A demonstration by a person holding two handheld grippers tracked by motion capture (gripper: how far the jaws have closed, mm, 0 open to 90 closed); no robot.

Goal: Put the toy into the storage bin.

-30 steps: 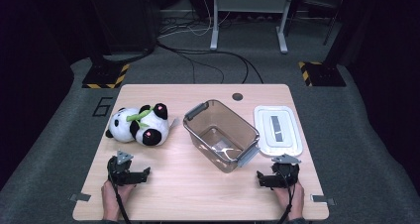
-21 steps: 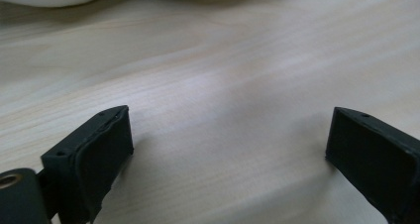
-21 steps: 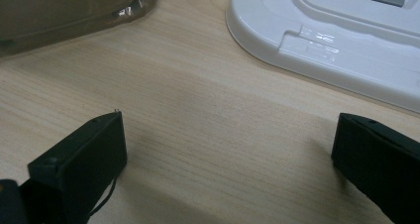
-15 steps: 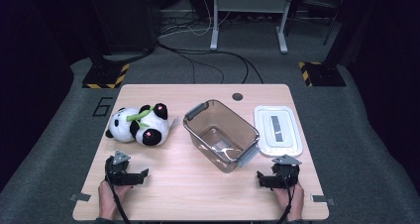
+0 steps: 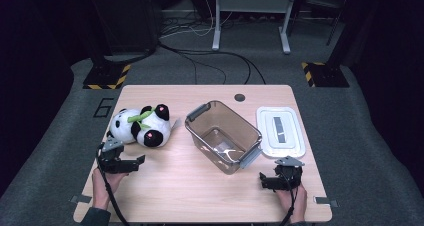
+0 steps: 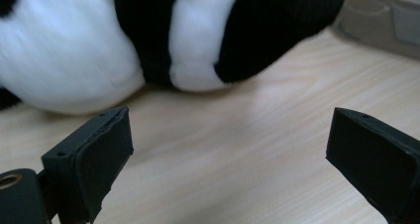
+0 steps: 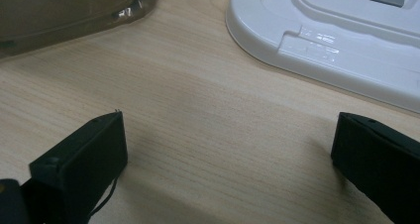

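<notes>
Panda toy point(image 5: 141, 127): one soft, fuzzy black-and-white plush with a green bit, lying on the left of the tabletop point(image 5: 200, 196), just past the left tongs.
Box point(image 5: 223, 142): one see-through brown plastic tub with grey handles, in the middle, open on top.
Lid point(image 5: 280, 131): one flat white plastic lid with round corners, right of the box.
Left tongs point(image 5: 134, 162): spread wide, holding nothing, near the panda toy.
Right tongs point(image 5: 266, 182): spread wide, holding nothing, near the lid.
Tabletop: smooth light wood.
</notes>
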